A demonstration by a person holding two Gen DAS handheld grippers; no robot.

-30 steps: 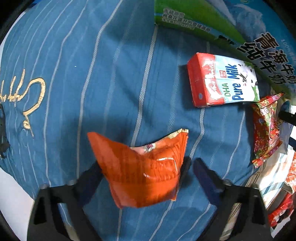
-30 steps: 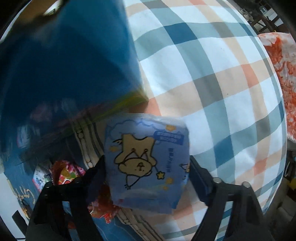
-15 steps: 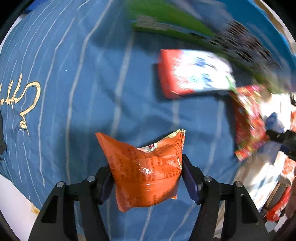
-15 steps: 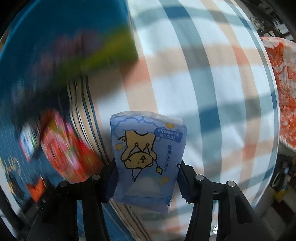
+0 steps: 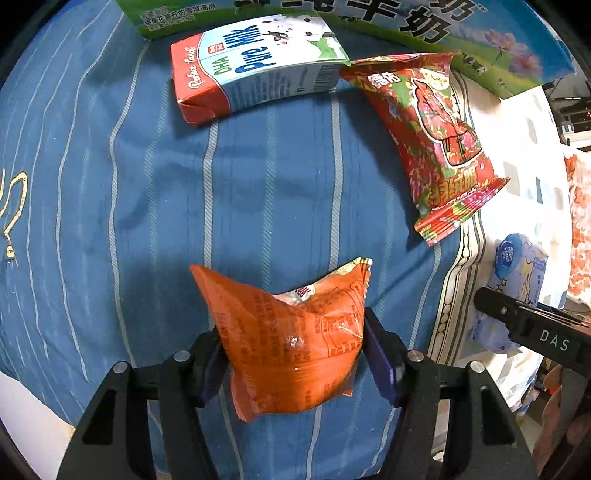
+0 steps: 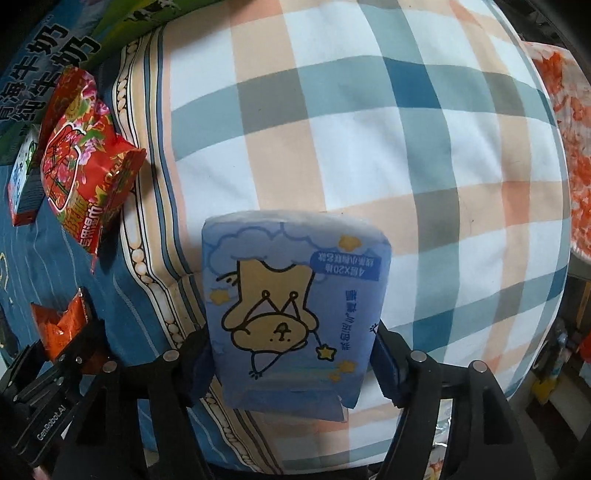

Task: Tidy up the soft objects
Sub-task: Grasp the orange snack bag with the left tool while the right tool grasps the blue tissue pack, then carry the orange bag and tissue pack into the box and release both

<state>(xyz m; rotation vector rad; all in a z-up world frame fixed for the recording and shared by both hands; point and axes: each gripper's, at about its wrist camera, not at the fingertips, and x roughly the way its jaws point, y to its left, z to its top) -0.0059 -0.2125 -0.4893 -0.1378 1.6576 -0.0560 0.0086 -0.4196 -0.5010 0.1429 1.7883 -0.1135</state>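
Left wrist view: left gripper (image 5: 291,354) is clamped on an orange snack bag (image 5: 288,343), both fingers pressing its sides, above a blue striped cloth (image 5: 147,192). Ahead of it lie 1 milk carton (image 5: 255,70) and, ahead to the right, 1 red flowered packet (image 5: 432,147), touching the carton's end. Right wrist view: right gripper (image 6: 291,354) is clamped on a blue tissue pack (image 6: 295,314) above a plaid cushion (image 6: 369,129). A green-and-blue box (image 5: 406,29) lies beyond the carton.

A blue striped cloth (image 5: 147,184) is covering the bed; a milk carton (image 5: 251,70) and red packet (image 5: 436,144) are lying upper frame.
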